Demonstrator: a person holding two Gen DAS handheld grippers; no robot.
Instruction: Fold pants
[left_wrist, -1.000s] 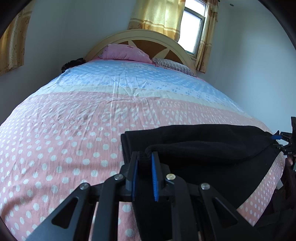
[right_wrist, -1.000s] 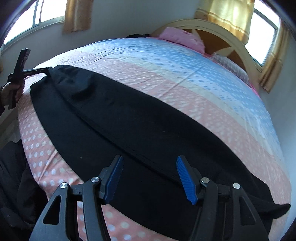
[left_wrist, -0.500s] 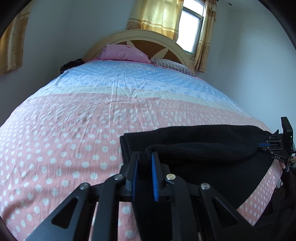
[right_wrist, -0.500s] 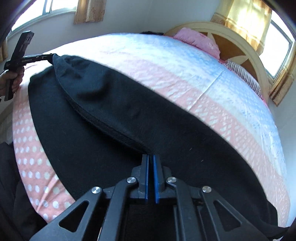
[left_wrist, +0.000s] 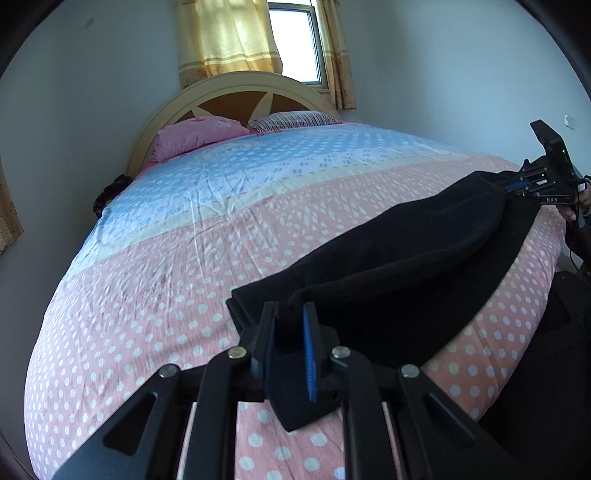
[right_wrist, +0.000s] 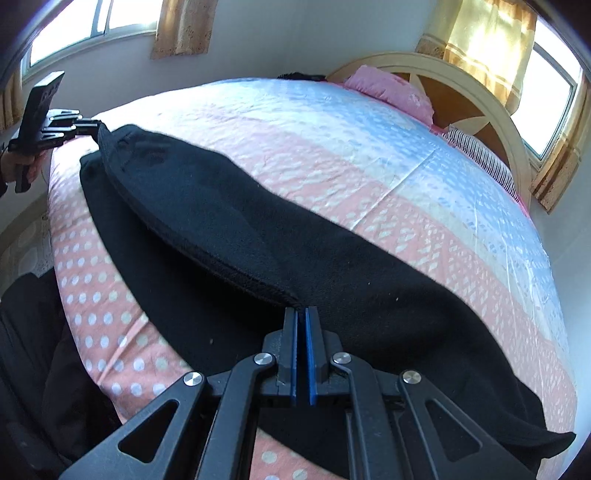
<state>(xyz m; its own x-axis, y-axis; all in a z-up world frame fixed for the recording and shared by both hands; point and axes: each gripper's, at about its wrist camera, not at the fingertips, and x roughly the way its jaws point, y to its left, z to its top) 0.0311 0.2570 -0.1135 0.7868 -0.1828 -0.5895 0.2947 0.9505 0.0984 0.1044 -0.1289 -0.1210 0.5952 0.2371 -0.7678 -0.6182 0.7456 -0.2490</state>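
Bedroom, dotted pink bedspread (left_wrist: 147, 314). Black pants (right_wrist: 258, 229) stretch from lower right to upper left in the right wrist view, one edge lifted between both grippers. Left gripper (left_wrist: 291, 332) clamps one end; right gripper (right_wrist: 302, 325) pinches the other. No containers.

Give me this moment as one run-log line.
left gripper: shut on pants edge | right gripper: shut on pants edge | pants: upper layer raised over bed | fold: not yet done
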